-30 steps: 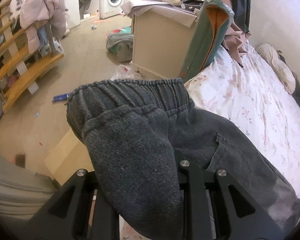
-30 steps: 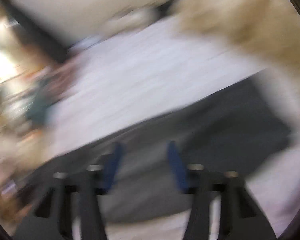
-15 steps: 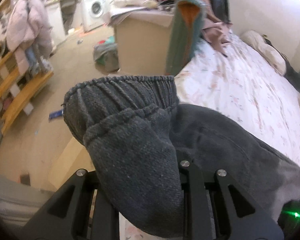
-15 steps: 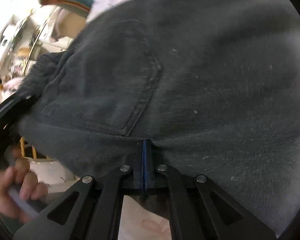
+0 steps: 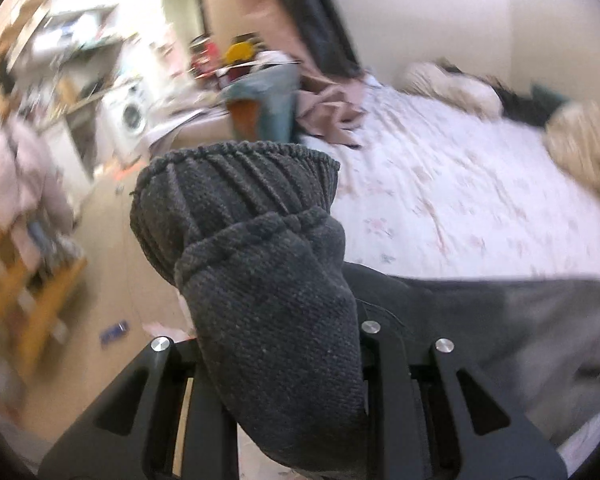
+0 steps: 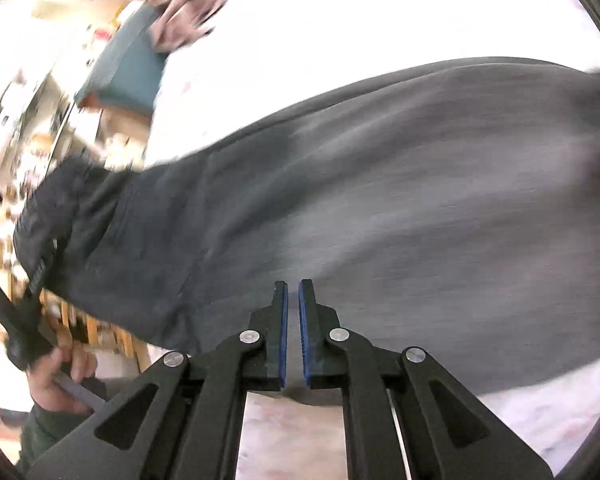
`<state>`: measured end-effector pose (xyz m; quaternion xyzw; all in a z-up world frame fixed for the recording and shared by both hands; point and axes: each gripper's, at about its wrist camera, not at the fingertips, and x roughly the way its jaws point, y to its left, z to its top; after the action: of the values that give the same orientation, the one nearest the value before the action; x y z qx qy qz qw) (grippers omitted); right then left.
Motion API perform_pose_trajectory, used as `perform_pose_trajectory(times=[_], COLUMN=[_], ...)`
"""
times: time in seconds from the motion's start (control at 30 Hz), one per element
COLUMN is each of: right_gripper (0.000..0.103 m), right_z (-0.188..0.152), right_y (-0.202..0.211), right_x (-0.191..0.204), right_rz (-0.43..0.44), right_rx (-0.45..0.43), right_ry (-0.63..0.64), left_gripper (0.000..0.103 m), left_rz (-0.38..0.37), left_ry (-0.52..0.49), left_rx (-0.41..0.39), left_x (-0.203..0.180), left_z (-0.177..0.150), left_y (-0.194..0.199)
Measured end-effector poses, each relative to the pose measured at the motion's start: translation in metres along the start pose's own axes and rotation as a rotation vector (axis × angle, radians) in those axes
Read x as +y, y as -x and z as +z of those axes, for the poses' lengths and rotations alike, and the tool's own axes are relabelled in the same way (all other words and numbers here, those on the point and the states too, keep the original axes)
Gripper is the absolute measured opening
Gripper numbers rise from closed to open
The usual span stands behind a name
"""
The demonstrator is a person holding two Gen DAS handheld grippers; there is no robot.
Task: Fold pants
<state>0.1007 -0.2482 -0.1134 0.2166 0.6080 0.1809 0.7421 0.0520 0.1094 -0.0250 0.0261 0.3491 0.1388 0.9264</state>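
Dark grey pants (image 5: 268, 300) with an elastic waistband hang bunched over my left gripper (image 5: 284, 344), which is shut on the waistband; its fingertips are hidden by the cloth. The pants stretch to the right over the floral bed sheet (image 5: 440, 208). In the right wrist view the pants (image 6: 380, 200) fill the middle. My right gripper (image 6: 293, 292) is just above the cloth, its blue pads (image 6: 304, 328) slightly apart with nothing between them. The person's left hand (image 6: 60, 376) shows at lower left.
The bed carries cream pillows (image 5: 448, 84) and a beige bundle (image 5: 584, 140) at the far end. A cabinet with a teal garment (image 5: 264, 108) stands by the bed. A washing machine (image 5: 130, 114) and a wooden rack (image 5: 24, 292) stand across the floor.
My right gripper was shut on the pants' edge half a second ago; its pads have now parted and let go. My left gripper has lifted and swung toward the bed, still holding the waistband.
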Motion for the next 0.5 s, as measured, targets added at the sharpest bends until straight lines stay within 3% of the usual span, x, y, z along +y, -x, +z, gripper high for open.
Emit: perform_pose_trajectory(times=[0.07,0.13,0.17,0.2,0.37,0.43,0.5], right_gripper=[0.018,0.033,0.048,0.056,0.057,0.057,0.057], right_z=[0.000,-0.001,-0.003,-0.005,-0.014,-0.015,-0.015], right_y=[0.020,0.040,0.044,0.053,0.081,0.083,0.084], right_x=[-0.026,-0.057,-0.068,-0.079,-0.098,-0.097,-0.097], right_rz=[-0.013,0.017,0.035,0.056,0.100,0.109,0.116], right_rx=[-0.044,-0.099,-0.120,-0.150,-0.242,-0.262,-0.271], right_ry=[-0.072,-0.163,-0.200,-0.242,-0.312,-0.328,-0.344], left_gripper=[0.019,0.020,0.020,0.020,0.022,0.025,0.026], left_rz=[-0.007,-0.003,-0.004,-0.010,-0.022,-0.024,-0.099], left_ry=[-0.065,-0.146,-0.179,-0.223,-0.499,-0.652,-0.752], left_rx=[-0.013,-0.037,-0.045,-0.048,-0.063,-0.006,0.096], left_x=[-0.022,-0.049,-0.061,-0.077,-0.168,-0.208,-0.239], left_z=[0.001,-0.001,-0.003,-0.006,-0.040,-0.068,-0.098], left_y=[0.006,0.014,0.017,0.020,0.023,0.012,0.001])
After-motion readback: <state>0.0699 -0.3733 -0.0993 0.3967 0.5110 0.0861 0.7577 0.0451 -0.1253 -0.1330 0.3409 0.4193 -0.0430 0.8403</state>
